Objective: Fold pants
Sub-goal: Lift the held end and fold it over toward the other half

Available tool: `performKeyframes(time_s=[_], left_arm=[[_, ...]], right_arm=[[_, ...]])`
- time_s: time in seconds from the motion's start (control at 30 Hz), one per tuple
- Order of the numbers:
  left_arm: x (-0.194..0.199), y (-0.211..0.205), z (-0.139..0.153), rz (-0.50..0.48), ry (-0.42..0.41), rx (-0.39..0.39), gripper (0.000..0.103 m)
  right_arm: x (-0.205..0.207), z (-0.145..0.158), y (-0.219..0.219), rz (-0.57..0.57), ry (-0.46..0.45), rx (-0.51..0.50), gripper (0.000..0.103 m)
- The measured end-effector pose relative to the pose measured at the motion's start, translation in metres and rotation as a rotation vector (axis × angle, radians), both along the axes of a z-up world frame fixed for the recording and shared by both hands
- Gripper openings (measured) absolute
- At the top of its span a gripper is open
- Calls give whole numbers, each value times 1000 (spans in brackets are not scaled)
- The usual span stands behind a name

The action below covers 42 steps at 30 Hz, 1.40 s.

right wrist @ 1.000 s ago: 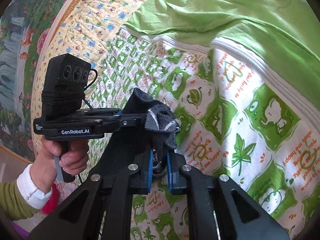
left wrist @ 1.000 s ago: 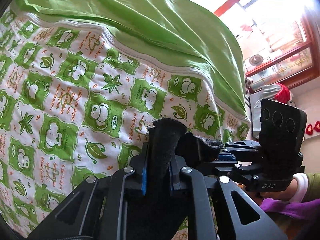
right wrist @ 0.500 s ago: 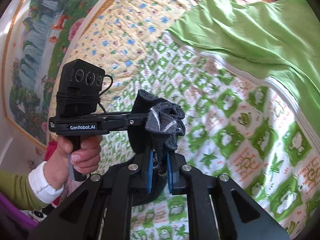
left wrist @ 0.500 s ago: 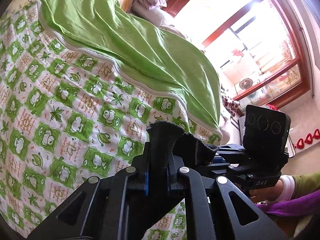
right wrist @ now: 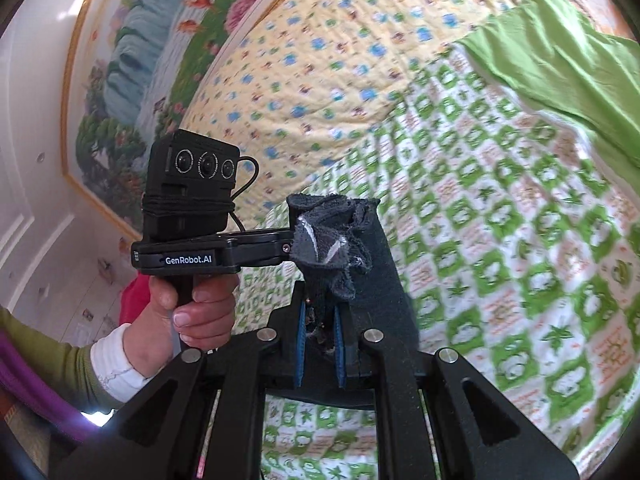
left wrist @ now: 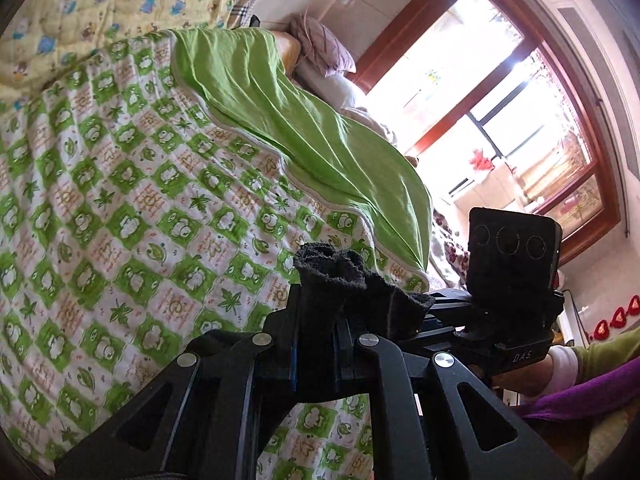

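Observation:
The pants (left wrist: 340,280) are dark, nearly black fabric, bunched at the edge. My left gripper (left wrist: 316,344) is shut on that edge and holds it up above the bed. My right gripper (right wrist: 320,320) is shut on another bunched part of the same pants (right wrist: 332,236), close beside the left one. Each view shows the other gripper right next to it. The rest of the pants hangs below the jaws, out of sight.
A quilt with green and white frog squares (left wrist: 132,208) covers the bed below. A plain green sheet (left wrist: 304,120) lies across its far side. A yellow patterned quilt (right wrist: 320,64) and a framed painting (right wrist: 132,80) are at the left. A window (left wrist: 500,120) is at the right.
Both grippers have risen well above the bed with the pants held in them. The quilt now looks much farther away, and the window and painting have come into view.

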State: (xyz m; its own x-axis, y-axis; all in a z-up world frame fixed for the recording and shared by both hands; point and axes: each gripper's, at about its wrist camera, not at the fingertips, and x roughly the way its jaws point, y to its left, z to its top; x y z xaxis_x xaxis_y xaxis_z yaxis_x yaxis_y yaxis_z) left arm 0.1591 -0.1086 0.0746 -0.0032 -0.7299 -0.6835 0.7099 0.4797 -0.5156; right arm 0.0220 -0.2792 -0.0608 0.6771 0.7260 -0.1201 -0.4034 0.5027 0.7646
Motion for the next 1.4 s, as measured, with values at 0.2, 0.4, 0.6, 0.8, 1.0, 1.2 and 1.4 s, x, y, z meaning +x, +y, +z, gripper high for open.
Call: performKeyframes(time_s=[0.2,0.4,0.6,0.8,1.0,1.2,1.4], left_arm=[[-9,59,-13,108,21,-1,10],[-13,102,-42,209,57,5,10],[-20,128,-66,276,79,2,10],[-24,147,-97,341,115,19,10],[-30,161,-119,389,130,69,11],[-36,166,-128,424,136,95,11],[-43,179,-134,496,152,107,13]], right_arm=[[17,5,44,125,1,-16,13],[39,-11,85,218,52,0,13],[50,-27,120,267,88,-35,13],[59,-43,143,299,118,-83,13],[65,-58,161,338,146,-139,14],[71,-64,171,359,173,-170,17],[74,-69,177,383,190,-195,22]])
